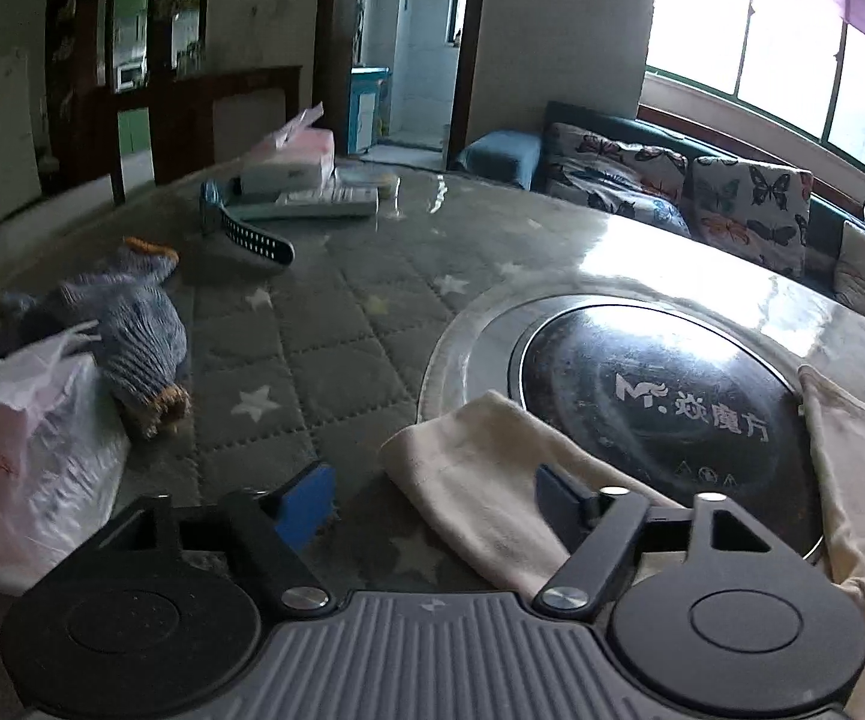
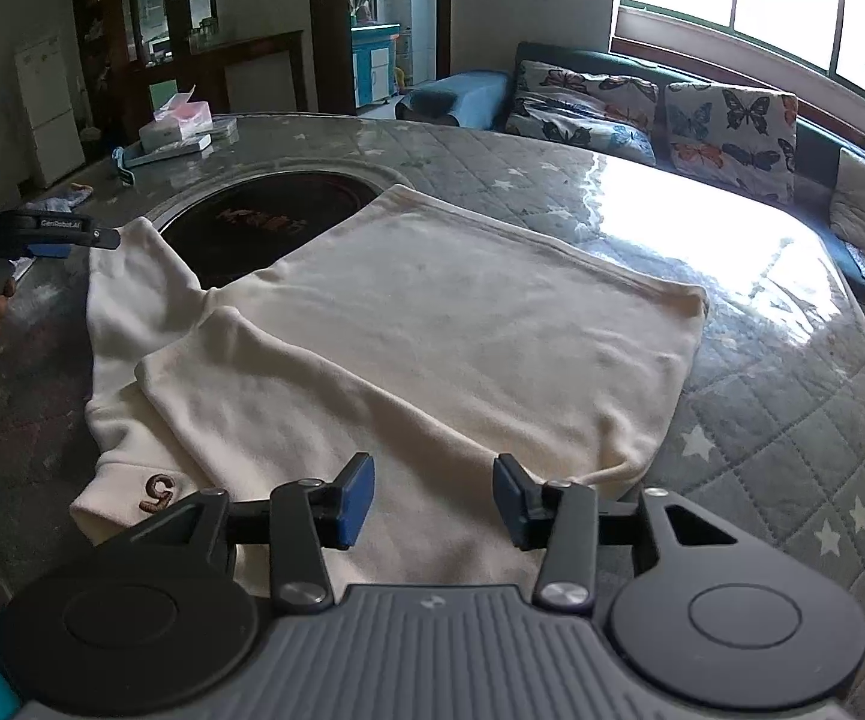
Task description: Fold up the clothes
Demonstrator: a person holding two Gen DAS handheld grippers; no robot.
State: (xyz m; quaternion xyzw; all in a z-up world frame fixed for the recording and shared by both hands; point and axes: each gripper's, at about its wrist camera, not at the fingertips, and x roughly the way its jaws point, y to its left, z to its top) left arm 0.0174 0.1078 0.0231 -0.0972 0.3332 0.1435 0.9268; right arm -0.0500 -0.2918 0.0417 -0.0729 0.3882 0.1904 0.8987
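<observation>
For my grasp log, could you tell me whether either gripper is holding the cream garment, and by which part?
Nothing is held. The left gripper is open over a sleeve of the cream garment; the right gripper is open above its near edge.

A cream sweatshirt (image 2: 408, 324) lies flat on the table, its hem toward the far right and one side already folded over the body. A sleeve (image 2: 126, 276) stretches out to the left, its end lying over the rim of the dark round hob. A small brown embroidered mark (image 2: 158, 492) sits near the left edge.
</observation>
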